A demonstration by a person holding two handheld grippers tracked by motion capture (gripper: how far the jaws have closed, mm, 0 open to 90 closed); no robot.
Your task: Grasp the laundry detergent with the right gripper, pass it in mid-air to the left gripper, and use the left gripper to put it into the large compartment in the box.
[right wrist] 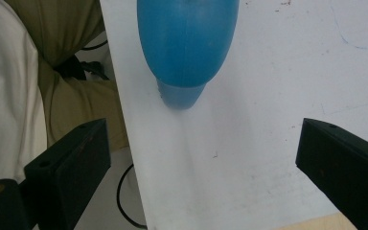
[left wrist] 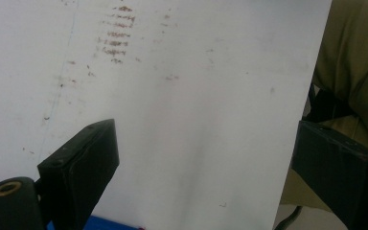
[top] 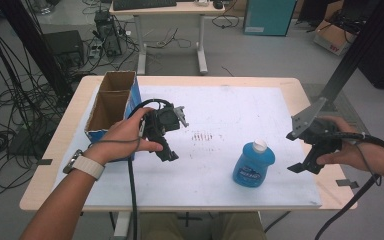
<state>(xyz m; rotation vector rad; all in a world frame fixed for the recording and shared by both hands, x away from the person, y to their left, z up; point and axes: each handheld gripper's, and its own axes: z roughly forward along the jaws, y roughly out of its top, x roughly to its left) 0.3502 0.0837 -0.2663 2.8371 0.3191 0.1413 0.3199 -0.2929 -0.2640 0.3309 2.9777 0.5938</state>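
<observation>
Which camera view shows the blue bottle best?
The high view: the blue bottle stands whole and upright on the white mat, white cap and label visible. The right gripper view gives its blue body close up, cut off at the frame's top.

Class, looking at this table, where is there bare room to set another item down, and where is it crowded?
Free: the white sheet between the open cardboard box and the far right edge, and the near strip left of the blue plastic bottle. Crowded: around the box and left gripper.
</observation>
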